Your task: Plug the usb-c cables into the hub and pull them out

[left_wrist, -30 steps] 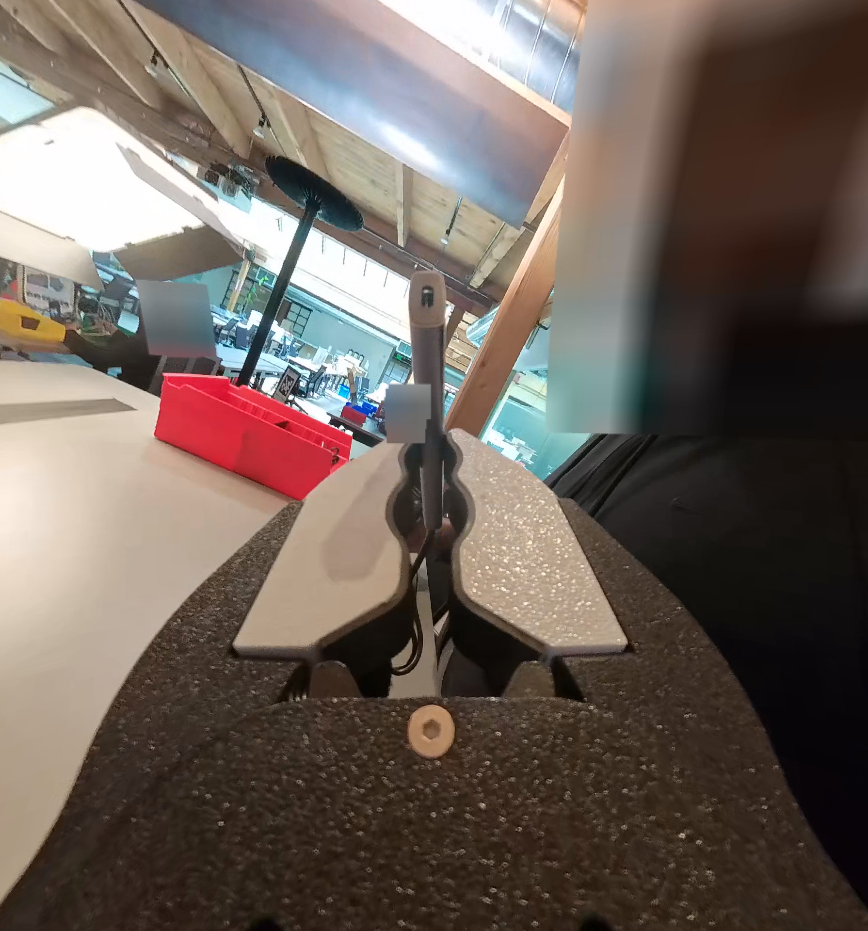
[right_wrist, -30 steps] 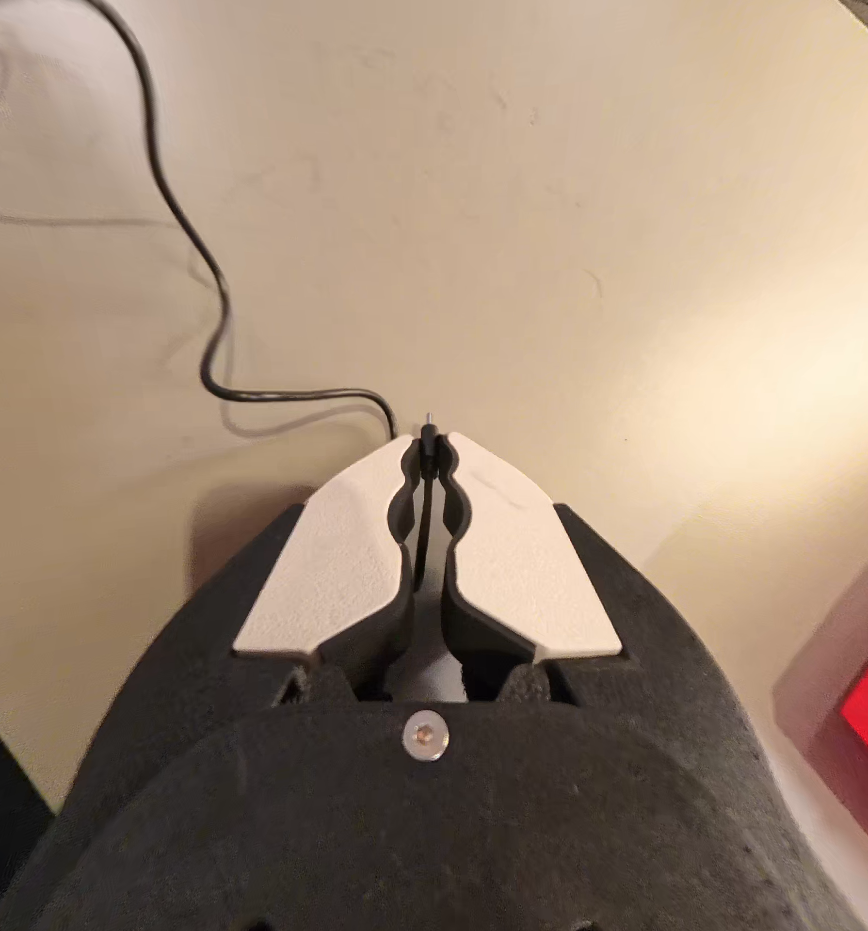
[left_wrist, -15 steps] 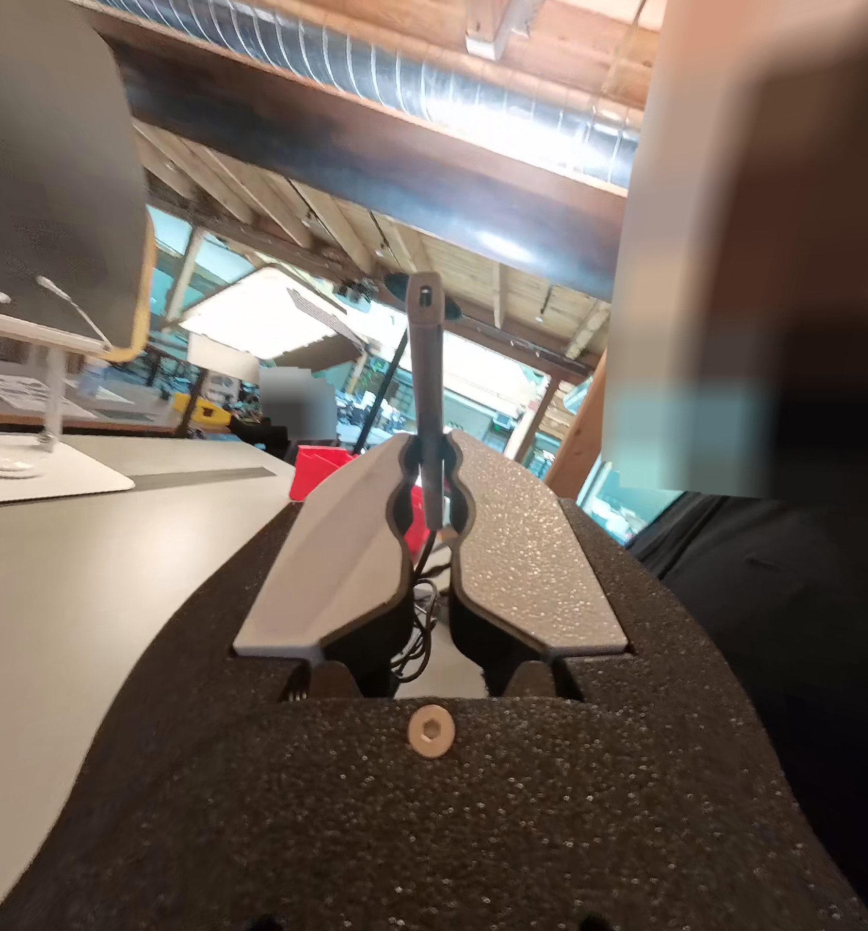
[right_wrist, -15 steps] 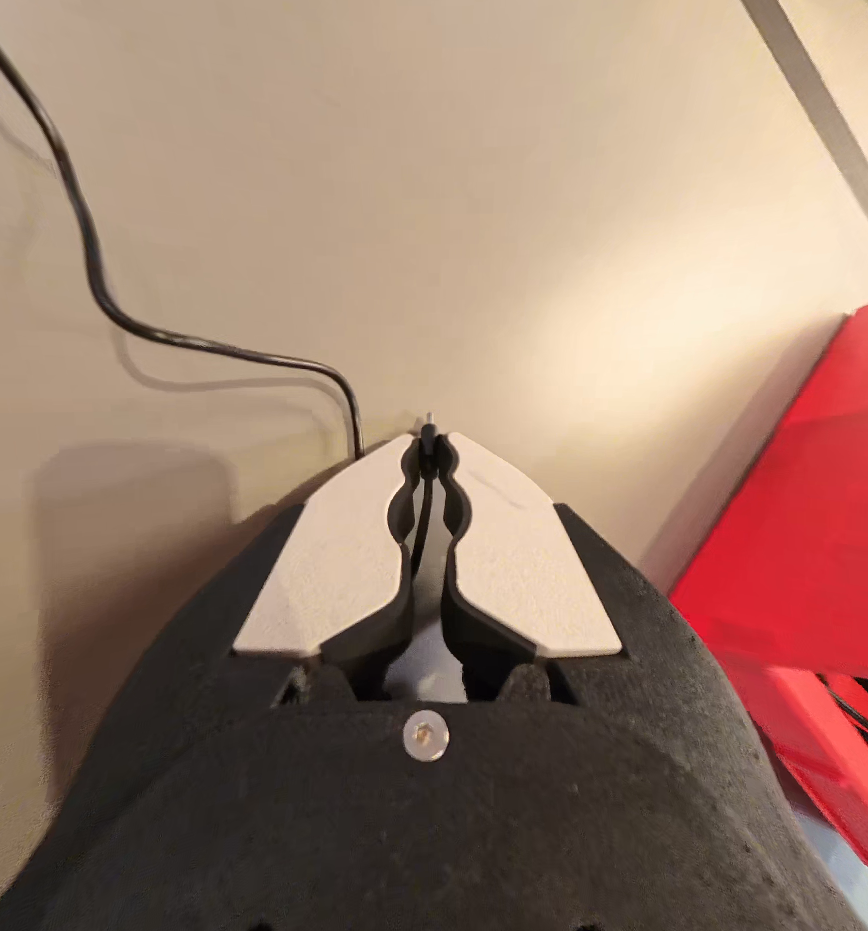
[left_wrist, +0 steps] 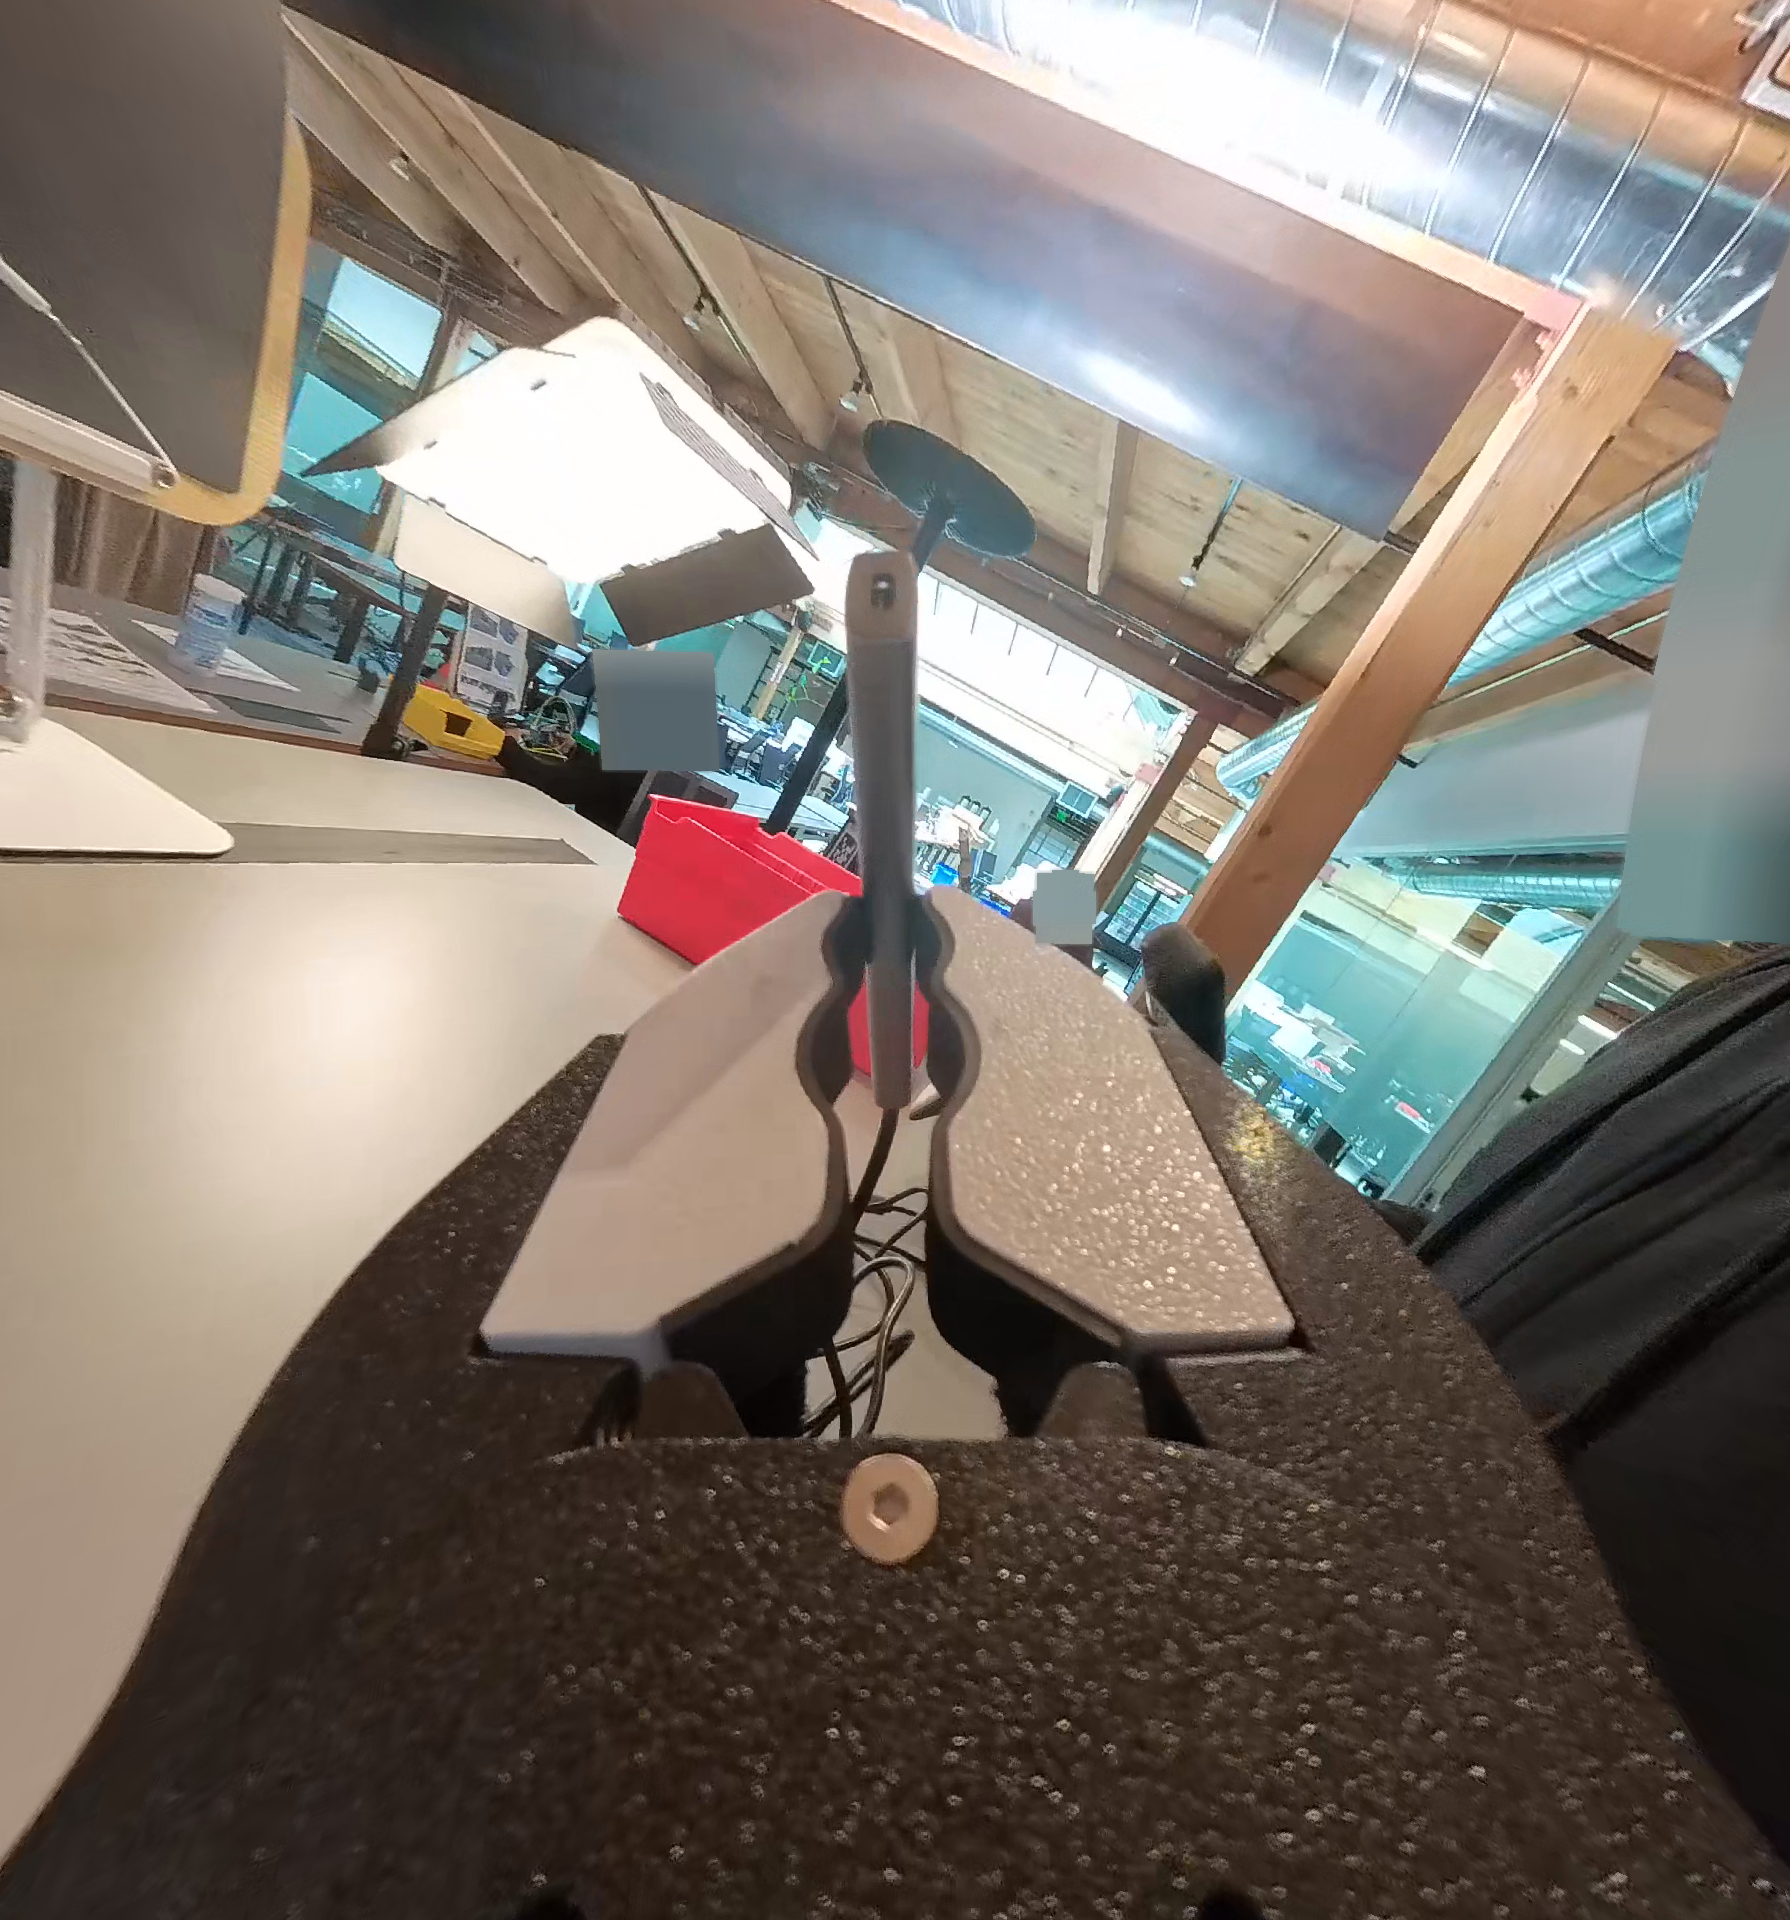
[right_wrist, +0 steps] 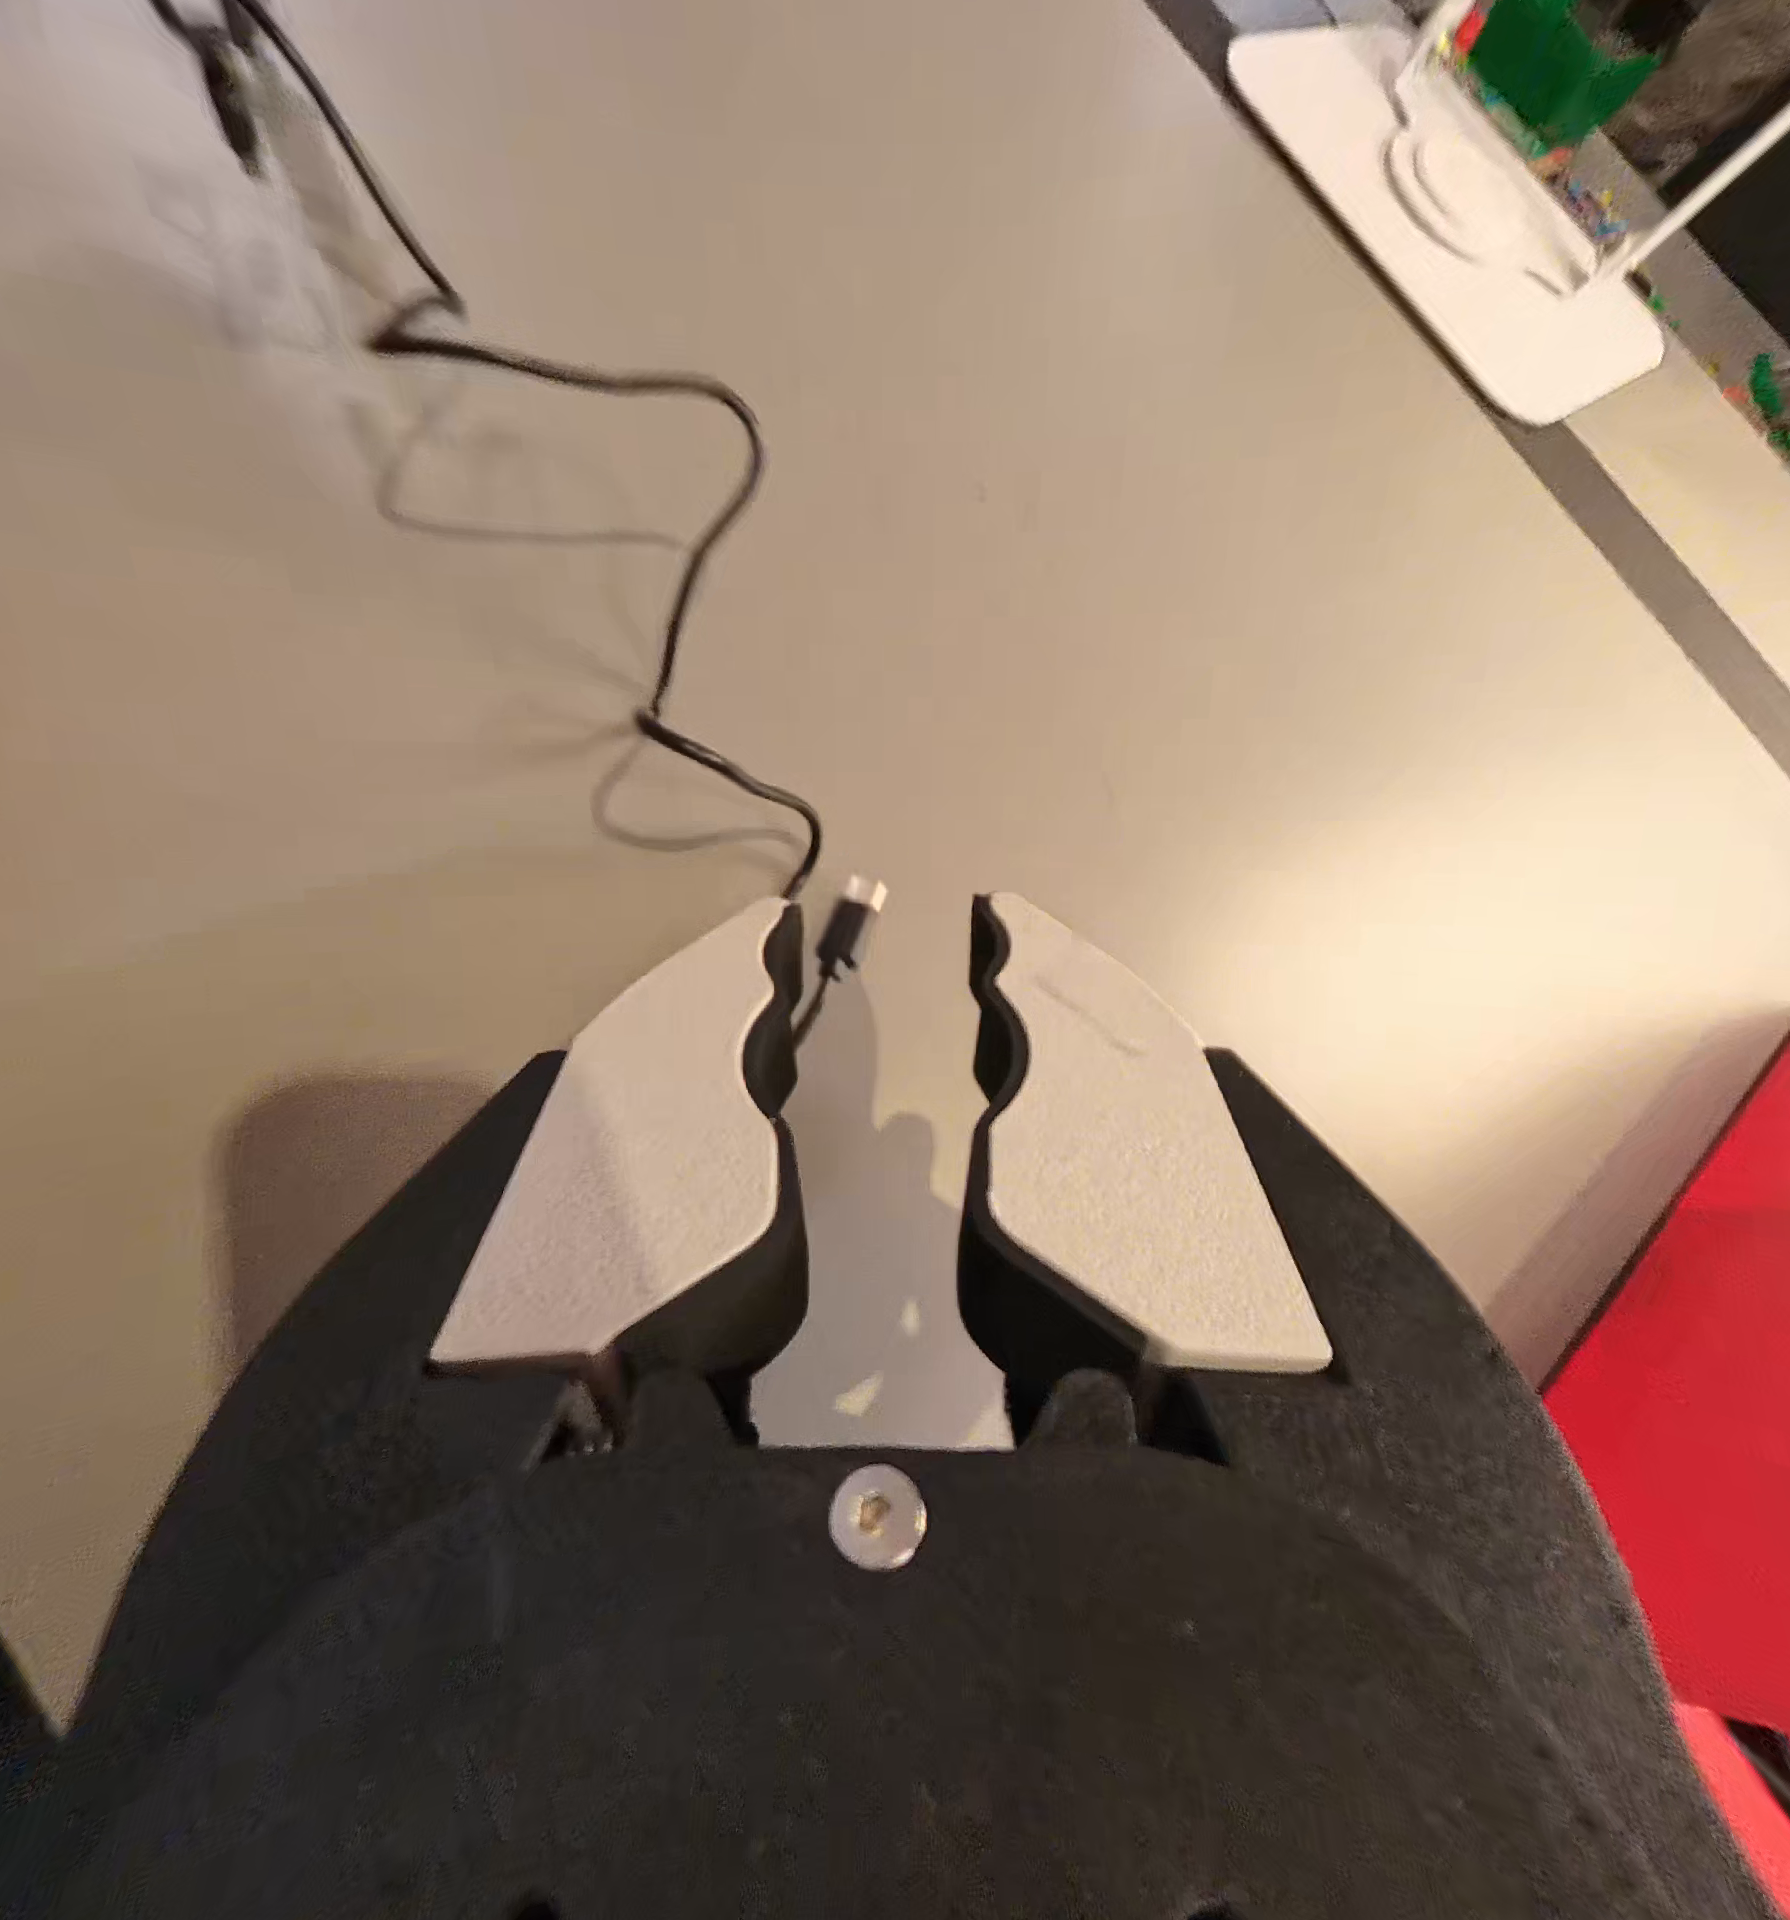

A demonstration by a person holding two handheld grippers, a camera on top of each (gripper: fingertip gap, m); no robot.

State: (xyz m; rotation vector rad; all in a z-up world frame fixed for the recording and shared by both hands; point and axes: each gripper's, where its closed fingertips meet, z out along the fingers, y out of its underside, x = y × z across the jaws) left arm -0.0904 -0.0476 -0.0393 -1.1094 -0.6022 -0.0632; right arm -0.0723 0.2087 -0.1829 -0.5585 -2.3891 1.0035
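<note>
Your left gripper [left_wrist: 889, 925] is clamped on the hub [left_wrist: 886, 821], a slim grey bar pinched between the fingertips and standing upright out of them, its top end raised above the tabletop [left_wrist: 247, 1039] with a small port showing near the tip. A thin black lead hangs from the hub's lower end down between the fingers into a loose tangle of wires below. Beyond the hub, a red bin [left_wrist: 725, 873] sits on the tabletop toward its far edge, and a white stand base [left_wrist: 70, 800] rests near the far left corner. Your right gripper [right_wrist: 878, 914] has its fingers spread apart and grips nothing. The usb-c cable [right_wrist: 704, 582] lies on the tabletop [right_wrist: 1182, 623] under it: the black plug [right_wrist: 849, 925] with its metal tip rests in the gap between the fingertips, closer to the left finger, free of both pads as far as you can see. From there the cable snakes away in loose bends toward the far left corner, where it blurs. A red bin [right_wrist: 1722, 1299] sits at the right edge.
</note>
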